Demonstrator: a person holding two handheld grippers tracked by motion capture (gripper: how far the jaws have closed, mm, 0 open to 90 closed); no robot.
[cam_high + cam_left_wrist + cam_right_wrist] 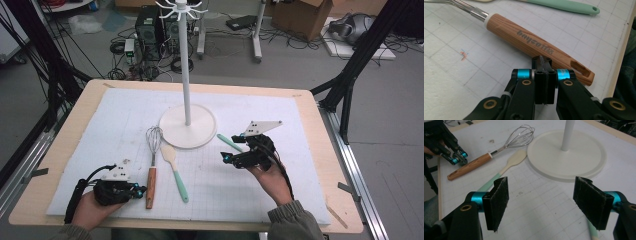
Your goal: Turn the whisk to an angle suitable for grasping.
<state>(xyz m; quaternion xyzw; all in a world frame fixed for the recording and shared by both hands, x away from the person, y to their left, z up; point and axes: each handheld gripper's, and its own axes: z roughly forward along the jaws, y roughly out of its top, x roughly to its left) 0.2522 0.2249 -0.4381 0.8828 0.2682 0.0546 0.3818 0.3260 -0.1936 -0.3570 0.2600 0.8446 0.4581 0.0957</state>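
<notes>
A whisk (153, 150) with a wooden handle (536, 47) lies on the white mat, left of a spatula (175, 170) with a mint green handle (564, 5). My left gripper (139, 190) rests low beside the end of the whisk's handle; its jaws (544, 63) are shut with nothing between them. My right gripper (234, 146) hovers open, right of the stand's base (200, 135). Between its pads (497, 202) only the mat is visible. A second mint-handled utensil (229, 142) lies under it. The right gripper view takes in the whisk (519, 137), spatula (511, 161) and left gripper (459, 158).
A white stand with a tall pole (185, 65) and hooks on top rises from the round base (566, 157) at mid-table. The mat (300, 165) covers a wooden tabletop (70, 140). Cables, computers and boxes lie on the floor behind.
</notes>
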